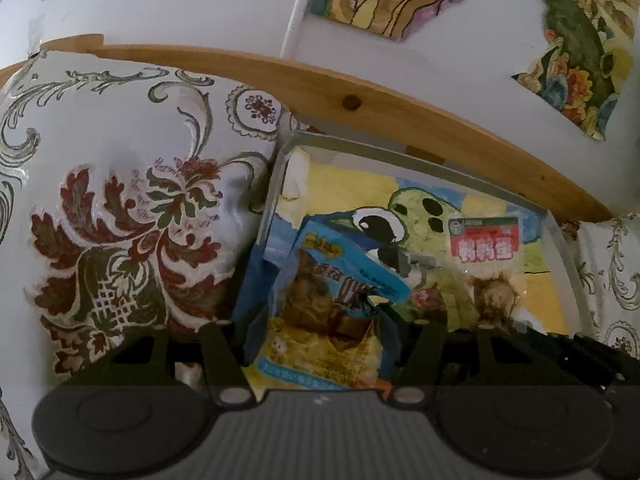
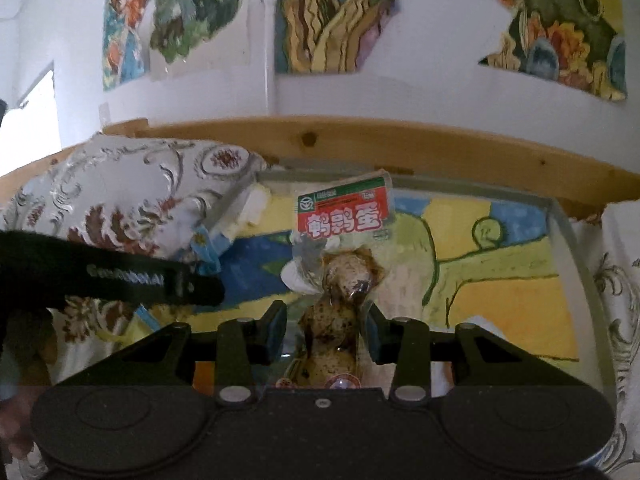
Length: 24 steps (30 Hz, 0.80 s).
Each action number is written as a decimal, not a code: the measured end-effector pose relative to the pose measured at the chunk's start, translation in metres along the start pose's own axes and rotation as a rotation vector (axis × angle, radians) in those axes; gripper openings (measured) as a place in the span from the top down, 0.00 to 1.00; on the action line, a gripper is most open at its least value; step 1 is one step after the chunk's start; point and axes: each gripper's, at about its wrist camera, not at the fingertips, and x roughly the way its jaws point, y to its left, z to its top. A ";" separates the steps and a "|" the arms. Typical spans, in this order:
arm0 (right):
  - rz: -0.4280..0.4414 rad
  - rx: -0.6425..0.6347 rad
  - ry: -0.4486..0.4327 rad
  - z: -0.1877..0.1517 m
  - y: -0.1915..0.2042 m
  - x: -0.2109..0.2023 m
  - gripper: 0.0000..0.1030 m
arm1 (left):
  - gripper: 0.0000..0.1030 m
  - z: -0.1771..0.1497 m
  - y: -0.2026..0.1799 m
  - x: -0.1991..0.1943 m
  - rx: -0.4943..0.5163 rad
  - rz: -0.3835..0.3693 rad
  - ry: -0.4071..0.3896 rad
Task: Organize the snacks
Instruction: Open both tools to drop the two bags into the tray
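Between the blue pads of your right hand-held gripper (image 2: 326, 332) sits a clear, glossy pouch of quail eggs (image 2: 334, 312): speckled brown-and-cream ovals stacked in a row under a red, white and green label. The jaws stand narrow, pressing its sides, and the pouch stands up over the tray (image 2: 564, 220).

Your left hand-held gripper (image 1: 324, 344) has its jaws about half open, closed on a crinkled blue and yellow snack bag (image 1: 324, 320) printed with brown chunks; the foil is creased and leans left over the same tray. From this view the egg pouch (image 1: 486, 264) shows farther right.

That tray is shallow, with a pale grey rim and a floor painted in yellow, blue and green cartoon shapes. It sits on a cloth (image 1: 132, 208) of white fabric with embossed silver scrolls and dark red and green flowers. Behind it runs a smooth, knotty wooden rail (image 2: 400, 140), then a white wall with painted murals (image 2: 336, 16).
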 end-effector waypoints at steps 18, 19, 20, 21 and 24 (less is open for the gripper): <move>-0.032 -0.026 -0.048 -0.007 -0.004 -0.004 0.32 | 0.18 -0.003 0.003 -0.001 -0.026 -0.027 -0.007; -0.037 -0.030 -0.057 -0.006 -0.005 -0.008 0.30 | 0.17 -0.002 0.003 -0.004 -0.032 -0.028 -0.018; -0.043 -0.041 -0.073 -0.007 -0.005 -0.012 0.27 | 0.14 -0.002 0.003 -0.009 -0.037 -0.032 -0.034; -0.049 -0.053 -0.089 -0.007 -0.005 -0.017 0.23 | 0.11 -0.002 0.003 -0.012 -0.039 -0.036 -0.047; -0.071 -0.076 -0.133 -0.005 -0.007 -0.033 0.15 | 0.03 -0.002 0.001 -0.027 -0.052 -0.035 -0.092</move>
